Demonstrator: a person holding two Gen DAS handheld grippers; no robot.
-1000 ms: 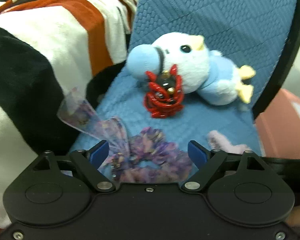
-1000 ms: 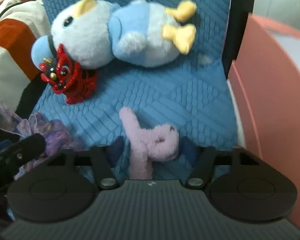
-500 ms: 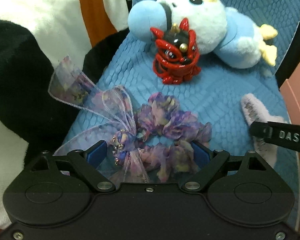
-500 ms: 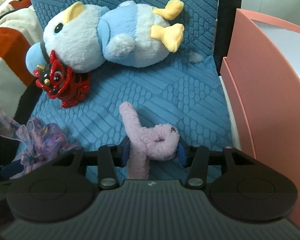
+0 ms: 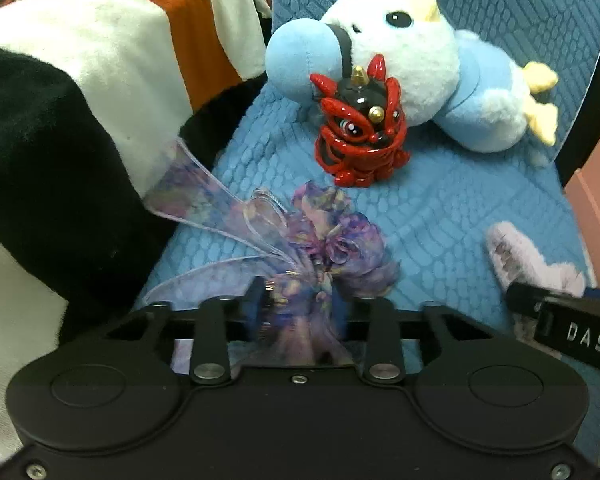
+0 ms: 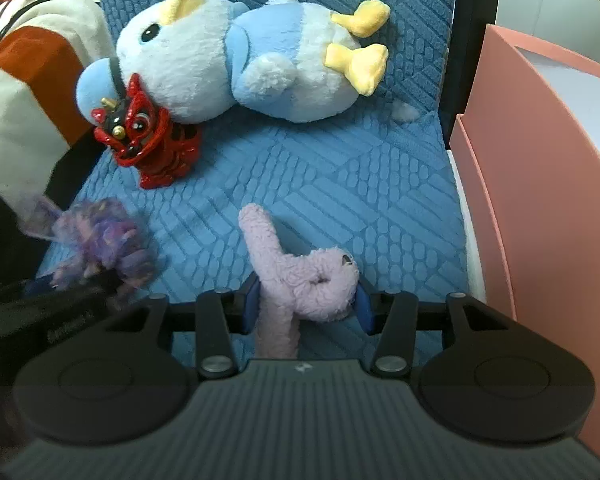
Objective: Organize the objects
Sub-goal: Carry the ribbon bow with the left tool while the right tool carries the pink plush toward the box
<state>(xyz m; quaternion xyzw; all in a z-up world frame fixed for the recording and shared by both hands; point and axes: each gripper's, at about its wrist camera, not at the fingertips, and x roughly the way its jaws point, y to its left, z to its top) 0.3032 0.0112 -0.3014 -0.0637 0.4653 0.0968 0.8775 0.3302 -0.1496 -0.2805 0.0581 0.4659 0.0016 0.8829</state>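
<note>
A purple floral scrunchie [image 5: 340, 240] with a sheer ribbon bow lies on the blue quilted seat [image 5: 460, 200]. My left gripper [image 5: 298, 308] is closing on it, and its bunched fabric is pinched between the pads. My right gripper [image 6: 306, 306] is shut on a lilac plush toy [image 6: 300, 276], whose long limb sticks up past the fingers. In the right wrist view the scrunchie [image 6: 104, 236] looks blurred at the left. The lilac plush [image 5: 516, 256] also shows at the right of the left wrist view.
A red lion figurine [image 5: 360, 132] stands against a pale blue bird plush [image 5: 412, 60] lying at the back of the seat. A striped white, orange and black blanket [image 5: 80, 60] borders the left. A pink box [image 6: 540, 160] stands at the right.
The left gripper came down over the scrunchie and its jaws swung in from wide apart onto the fabric. The right pads drew in against the lilac plush and stayed there.
</note>
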